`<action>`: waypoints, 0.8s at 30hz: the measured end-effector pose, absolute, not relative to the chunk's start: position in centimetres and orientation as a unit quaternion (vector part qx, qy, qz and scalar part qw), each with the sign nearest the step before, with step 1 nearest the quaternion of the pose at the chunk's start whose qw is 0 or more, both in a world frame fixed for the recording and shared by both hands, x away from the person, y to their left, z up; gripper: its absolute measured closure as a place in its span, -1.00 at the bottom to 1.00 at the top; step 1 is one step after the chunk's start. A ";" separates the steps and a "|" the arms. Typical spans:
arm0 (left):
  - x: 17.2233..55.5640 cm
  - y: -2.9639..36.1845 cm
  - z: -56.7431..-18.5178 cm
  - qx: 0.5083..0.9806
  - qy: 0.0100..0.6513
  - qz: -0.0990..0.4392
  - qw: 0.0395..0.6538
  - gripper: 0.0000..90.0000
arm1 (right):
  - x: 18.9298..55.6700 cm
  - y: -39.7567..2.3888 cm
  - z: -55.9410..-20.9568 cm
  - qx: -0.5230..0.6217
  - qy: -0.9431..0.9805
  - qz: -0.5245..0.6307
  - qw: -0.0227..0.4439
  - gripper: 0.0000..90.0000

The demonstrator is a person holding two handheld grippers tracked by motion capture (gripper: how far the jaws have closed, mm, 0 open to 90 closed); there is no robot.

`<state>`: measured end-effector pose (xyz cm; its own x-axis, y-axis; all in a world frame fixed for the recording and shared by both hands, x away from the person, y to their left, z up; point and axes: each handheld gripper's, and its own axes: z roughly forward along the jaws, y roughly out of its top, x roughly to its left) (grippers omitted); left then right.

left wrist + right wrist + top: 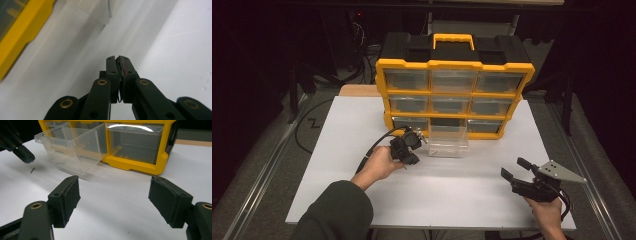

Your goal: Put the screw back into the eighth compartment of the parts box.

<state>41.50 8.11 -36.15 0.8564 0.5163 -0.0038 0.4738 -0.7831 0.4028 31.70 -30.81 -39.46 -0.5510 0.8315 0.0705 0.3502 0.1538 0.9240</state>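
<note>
A clear plastic drawer (448, 141) (72, 150) stands on the white table in front of the yellow organizer (454, 64), pulled out of its bottom row. Just left of the drawer, my left gripper (412, 161) (117, 58) hovers with its jaws pressed together and nothing plainly visible between them. In the right gripper view a tiny screw (32, 170) sits just below the left gripper's tip (25, 157), apart from it. My right gripper (515, 168) (113, 192) rests near the table's right front, open and empty, pointing at the drawer.
The organizer (132, 165) has three rows of clear drawers and a black top with a yellow handle (453, 39). Its yellow frame (22, 32) runs along the left of the left gripper view. The white board (337, 125) has open room at left and front.
</note>
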 end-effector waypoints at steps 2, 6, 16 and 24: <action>41.7 8.2 -35.6 0.942 0.261 0.051 0.204 0.93 | 31.7 -30.8 -39.5 0.412 0.719 0.507 0.238 -0.42; 41.9 8.0 -34.7 0.940 0.260 0.052 0.213 0.94 | 31.6 -30.9 -39.4 0.412 0.718 0.508 0.238 -0.42; 42.1 7.3 -32.7 0.940 0.249 0.053 0.226 0.93 | 31.5 -30.9 -39.3 0.414 0.714 0.511 0.238 -0.42; 42.3 6.7 -31.2 0.940 0.245 0.055 0.232 0.94 | 31.5 -30.9 -39.3 0.413 0.714 0.512 0.239 -0.42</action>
